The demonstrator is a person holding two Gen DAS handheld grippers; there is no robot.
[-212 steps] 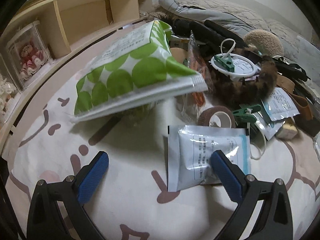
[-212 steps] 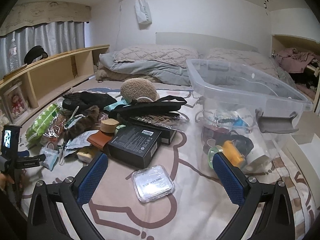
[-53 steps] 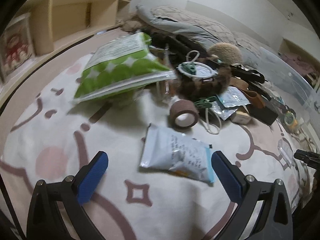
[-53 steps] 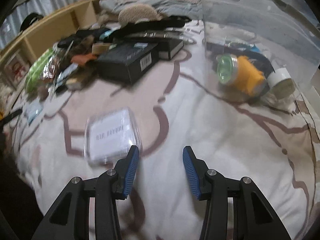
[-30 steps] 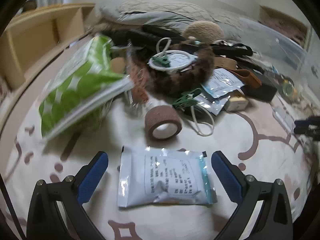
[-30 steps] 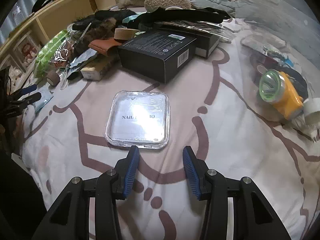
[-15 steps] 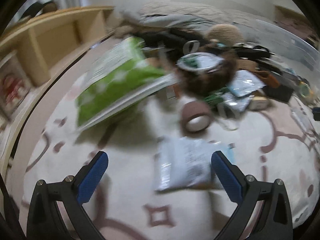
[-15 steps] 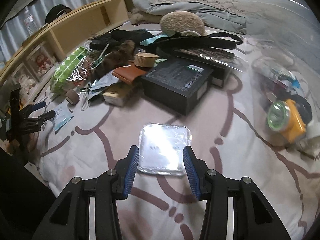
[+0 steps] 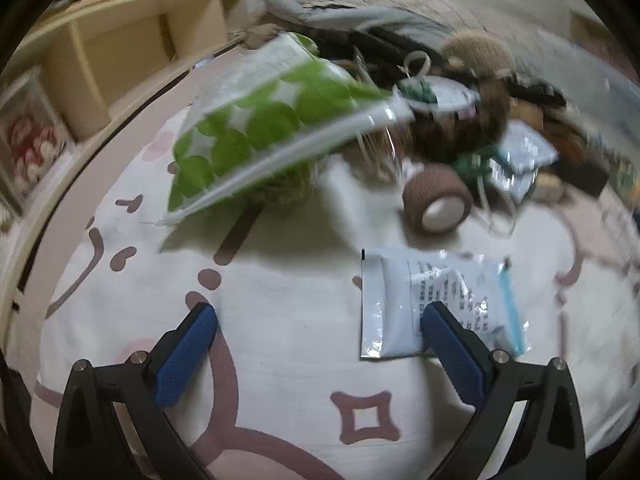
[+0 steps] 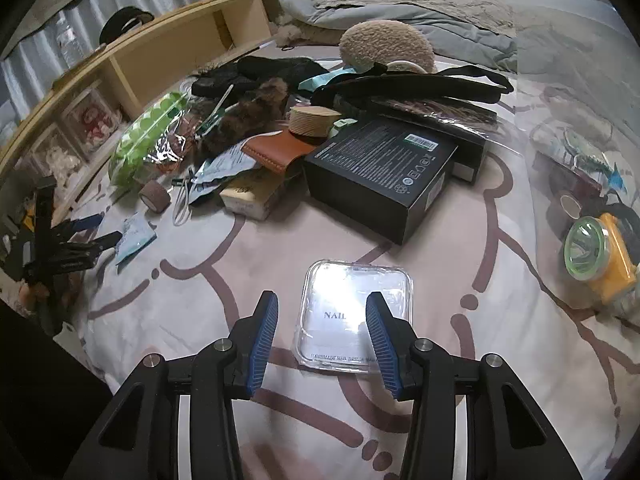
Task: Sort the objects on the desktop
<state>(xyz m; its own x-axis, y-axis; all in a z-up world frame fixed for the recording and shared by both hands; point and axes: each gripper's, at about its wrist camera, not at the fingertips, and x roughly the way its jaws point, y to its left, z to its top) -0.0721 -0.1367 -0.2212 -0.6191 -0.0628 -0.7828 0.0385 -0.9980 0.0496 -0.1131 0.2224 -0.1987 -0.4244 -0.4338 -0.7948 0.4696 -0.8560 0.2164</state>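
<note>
My right gripper [image 10: 322, 302] hovers over a clear square nail box [image 10: 356, 308] lying flat on the patterned bedspread. Its jaws stand narrowly apart and hold nothing. The right fingertip [image 10: 376, 312] overlaps the box's middle in the picture. My left gripper [image 9: 316, 316] is wide open and empty above the bedspread. Partly behind its right fingertip [image 9: 434, 318] lies a white foil sachet [image 9: 440, 296]. Further ahead sit a brown tape roll [image 9: 438, 200] and a green-dotted bag [image 9: 272, 132]. The left gripper [image 10: 106, 229] also shows at the right wrist view's left edge.
A pile ahead holds a black box [image 10: 384, 172], a tan leather wallet [image 10: 276, 152], a fur piece [image 10: 248, 116] and a fuzzy round cushion [image 10: 384, 48]. A clear plastic bin [image 10: 580, 80] at right contains a yellow flashlight [image 10: 600, 260]. A wooden shelf [image 10: 168, 52] runs along the left.
The left view swung left, so the sachet went from between the fingers to under the right finger. The nail box, once ahead of the right fingers, now lies between them.
</note>
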